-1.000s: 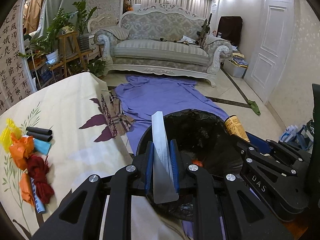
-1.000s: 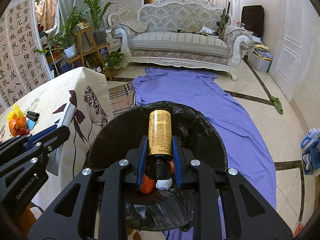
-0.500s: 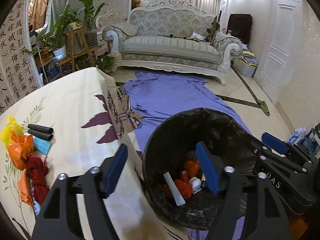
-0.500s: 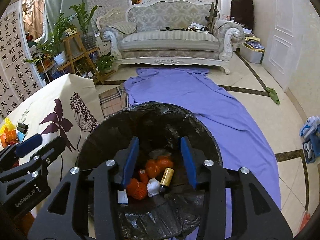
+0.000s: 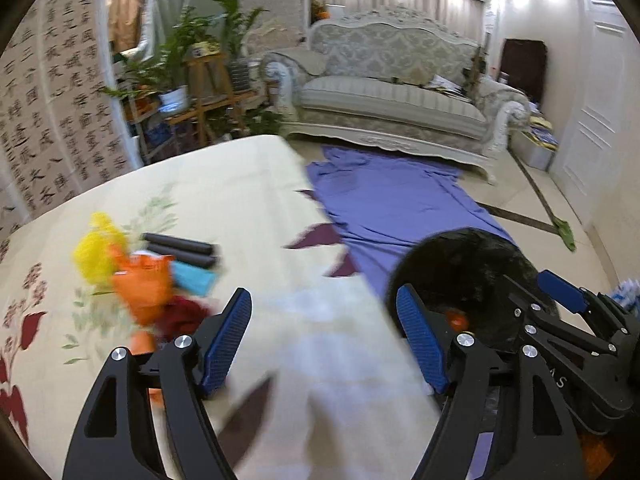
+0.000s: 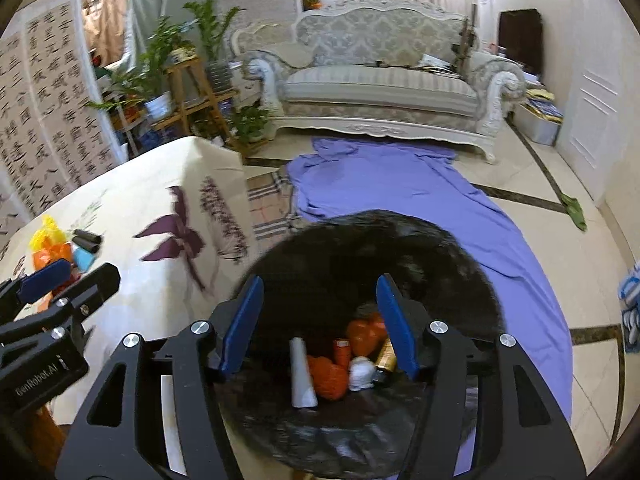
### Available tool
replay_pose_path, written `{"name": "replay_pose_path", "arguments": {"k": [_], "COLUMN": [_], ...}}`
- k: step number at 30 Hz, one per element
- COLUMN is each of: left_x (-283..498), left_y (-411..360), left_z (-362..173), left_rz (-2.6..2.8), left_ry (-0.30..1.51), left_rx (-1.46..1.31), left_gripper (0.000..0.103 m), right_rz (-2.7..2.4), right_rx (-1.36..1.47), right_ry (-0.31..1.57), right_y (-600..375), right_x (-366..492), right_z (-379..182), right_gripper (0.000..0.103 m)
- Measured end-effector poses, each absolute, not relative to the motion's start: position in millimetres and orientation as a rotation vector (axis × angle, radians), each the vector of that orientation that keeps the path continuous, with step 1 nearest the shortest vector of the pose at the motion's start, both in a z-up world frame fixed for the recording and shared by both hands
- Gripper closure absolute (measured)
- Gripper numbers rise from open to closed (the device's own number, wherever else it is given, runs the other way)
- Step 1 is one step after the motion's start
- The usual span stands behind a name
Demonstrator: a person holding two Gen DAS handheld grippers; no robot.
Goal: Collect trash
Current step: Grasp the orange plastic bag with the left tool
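Note:
A black-lined trash bin [image 6: 360,248] stands by the table's right edge and also shows in the left wrist view [image 5: 468,264]. Inside lie a white cone [image 6: 302,378], orange scraps [image 6: 328,376], a white ball [image 6: 361,374] and a gold bottle [image 6: 386,358]. My right gripper [image 6: 318,322] is open and empty over the bin. My left gripper [image 5: 324,340] is open and empty above the cream tablecloth [image 5: 240,200]. On the table to its left lie yellow plastic [image 5: 98,252], orange scraps [image 5: 140,284], two black tubes [image 5: 180,248], a blue piece [image 5: 194,278] and red yarn [image 5: 184,316].
A purple cloth [image 6: 400,196] lies on the tiled floor in front of a grey sofa [image 6: 380,84]. Potted plants on wooden stands [image 6: 180,80] stand at the back left. A white door [image 6: 600,80] is on the right.
Both grippers opened and dropped the white strip and the gold bottle into the bin. My left gripper then swung left from over the bin to over the table.

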State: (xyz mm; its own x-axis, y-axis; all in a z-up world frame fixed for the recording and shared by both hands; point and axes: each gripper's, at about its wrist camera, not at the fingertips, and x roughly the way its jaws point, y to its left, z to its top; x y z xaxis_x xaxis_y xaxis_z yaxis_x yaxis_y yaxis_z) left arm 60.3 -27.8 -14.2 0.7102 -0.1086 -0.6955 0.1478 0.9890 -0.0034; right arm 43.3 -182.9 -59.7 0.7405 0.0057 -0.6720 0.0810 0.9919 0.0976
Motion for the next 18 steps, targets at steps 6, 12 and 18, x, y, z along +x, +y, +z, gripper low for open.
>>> {"name": "replay_pose_path", "arguments": {"k": [6, 12, 18], "left_x": [67, 80, 98], "left_y": [17, 55, 74], "left_z": [-14, -19, -28], "left_rz": [-0.038, 0.024, 0.0], "left_ry": [0.782, 0.795, 0.841], "left_rx": [0.021, -0.017, -0.077], "left_gripper": [0.03, 0.03, 0.03], "right_rz": [0.051, 0.117, 0.138], "right_rx": [0.091, 0.064, 0.037], "right_ry": [0.737, 0.745, 0.756], "right_y": [-142, -107, -87], "right_x": [59, 71, 79], "right_z": [-54, -50, -49], "right_gripper": [0.045, 0.045, 0.045]}}
